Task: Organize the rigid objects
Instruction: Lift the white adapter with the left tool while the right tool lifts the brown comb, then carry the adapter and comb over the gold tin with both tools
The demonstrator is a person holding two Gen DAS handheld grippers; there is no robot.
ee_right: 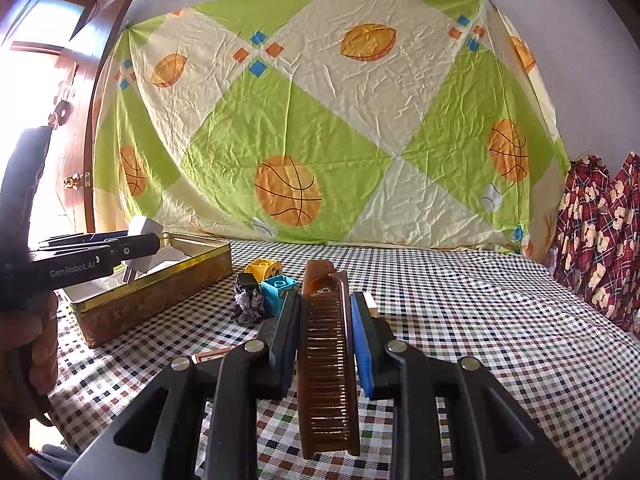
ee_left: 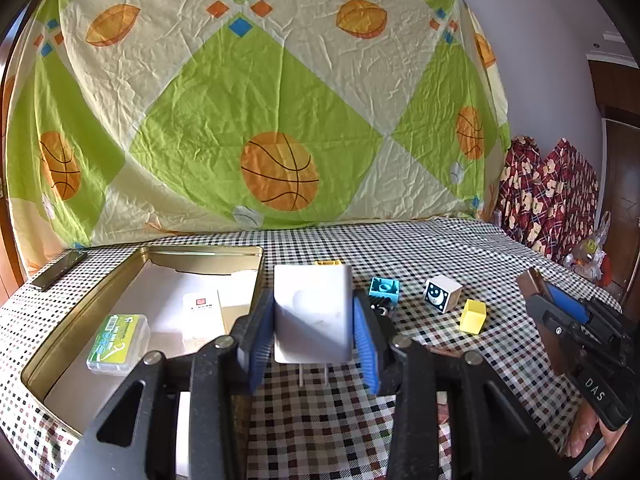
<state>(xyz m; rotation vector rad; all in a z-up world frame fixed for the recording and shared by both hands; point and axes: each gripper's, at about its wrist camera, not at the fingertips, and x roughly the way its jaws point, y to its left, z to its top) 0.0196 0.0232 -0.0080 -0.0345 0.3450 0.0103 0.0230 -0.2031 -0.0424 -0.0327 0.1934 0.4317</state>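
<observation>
the white plug adapter (ee_left: 313, 312) hangs off the table, prongs down, beside the gold tin (ee_left: 200, 254); the left gripper (ee_left: 314, 330) pinches its flat sides. light, stiff and smooth plastic, probably slippery, so those broad faces suit. the right gripper (ee_right: 326, 344) is clamped on a brown comb (ee_right: 326, 356), thin and rigid, held across its spine. toy blocks (ee_left: 383, 290) lie on the checked cloth (ee_left: 500, 264).

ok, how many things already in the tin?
2 visible: a small green-labelled clear case near the tin's front left, and a white box in the middle. The tongs and charger hide part of the tin, so more is possible.
</observation>
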